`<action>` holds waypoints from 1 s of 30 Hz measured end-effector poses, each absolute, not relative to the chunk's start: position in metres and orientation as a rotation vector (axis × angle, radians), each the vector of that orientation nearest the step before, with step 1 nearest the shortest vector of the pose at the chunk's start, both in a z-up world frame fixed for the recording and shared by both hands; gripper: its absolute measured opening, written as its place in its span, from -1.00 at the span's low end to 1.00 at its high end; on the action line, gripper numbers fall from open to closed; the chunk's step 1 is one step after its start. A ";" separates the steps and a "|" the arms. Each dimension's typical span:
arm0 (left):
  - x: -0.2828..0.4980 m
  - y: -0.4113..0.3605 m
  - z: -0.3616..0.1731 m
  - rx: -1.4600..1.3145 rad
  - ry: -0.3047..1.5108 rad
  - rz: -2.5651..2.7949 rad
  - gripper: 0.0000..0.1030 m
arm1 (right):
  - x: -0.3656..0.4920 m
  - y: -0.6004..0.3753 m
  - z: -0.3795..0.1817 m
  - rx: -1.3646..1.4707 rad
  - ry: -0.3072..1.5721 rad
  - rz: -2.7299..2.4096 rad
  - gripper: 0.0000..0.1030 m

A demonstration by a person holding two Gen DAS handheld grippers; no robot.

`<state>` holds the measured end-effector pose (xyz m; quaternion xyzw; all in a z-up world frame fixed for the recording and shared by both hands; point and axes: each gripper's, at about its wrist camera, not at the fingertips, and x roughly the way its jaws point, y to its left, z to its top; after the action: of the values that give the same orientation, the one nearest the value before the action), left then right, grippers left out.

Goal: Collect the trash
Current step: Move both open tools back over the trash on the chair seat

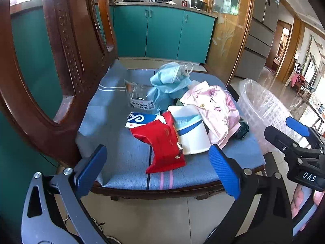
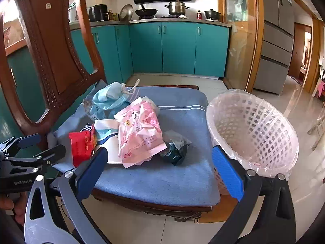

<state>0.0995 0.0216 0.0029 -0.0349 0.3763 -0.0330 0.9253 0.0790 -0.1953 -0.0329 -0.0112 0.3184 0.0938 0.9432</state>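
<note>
Both grippers, left (image 1: 158, 169) & right (image 2: 160, 171), are hovering wide open, holding nothing; wrappers (image 2: 140, 132) piling mid-cushion (image 2: 182, 179) w/ bin (image 2: 254, 130) off its right edge, so light ones risk slipping.

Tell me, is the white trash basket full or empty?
Nearly empty. The right wrist view looks into the white trash basket and shows only its clear liner; all the trash lies on the chair cushion.

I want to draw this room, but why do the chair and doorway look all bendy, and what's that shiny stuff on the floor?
Left wrist view: the fisheye lens curves the chair back and blacks out the corners. Right wrist view: the door frame bows the same way, and daylight glares off the floor tiles beyond the lined basket; the pink wrapper stays sharp.
</note>
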 end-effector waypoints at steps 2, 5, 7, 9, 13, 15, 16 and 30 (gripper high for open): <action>0.100 0.022 0.002 -0.074 0.778 -0.069 0.93 | 0.080 -0.193 -0.035 -0.025 0.659 0.199 0.94; 0.101 0.022 0.001 -0.075 0.783 -0.071 0.93 | 0.081 -0.192 -0.036 -0.028 0.667 0.201 0.94; 0.100 0.021 0.001 -0.071 0.782 -0.071 0.93 | 0.080 -0.192 -0.036 -0.031 0.665 0.200 0.94; 0.100 0.020 0.000 -0.068 0.785 -0.074 0.93 | 0.081 -0.192 -0.035 -0.029 0.666 0.200 0.94; 0.101 0.019 0.000 -0.063 0.788 -0.079 0.93 | 0.081 -0.191 -0.035 -0.032 0.667 0.200 0.94; 0.101 0.018 -0.001 -0.063 0.789 -0.080 0.93 | 0.081 -0.192 -0.036 -0.031 0.667 0.199 0.94; 0.102 0.018 -0.001 -0.062 0.790 -0.079 0.93 | 0.081 -0.191 -0.036 -0.032 0.670 0.199 0.94; 0.127 0.024 -0.032 -0.095 0.894 -0.056 0.90 | 0.097 -0.196 -0.048 -0.184 0.691 0.136 0.93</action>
<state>0.1272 0.0240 -0.0322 -0.0461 0.4322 -0.0270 0.9002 0.0968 -0.1957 -0.0481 -0.0901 0.3380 0.0666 0.9345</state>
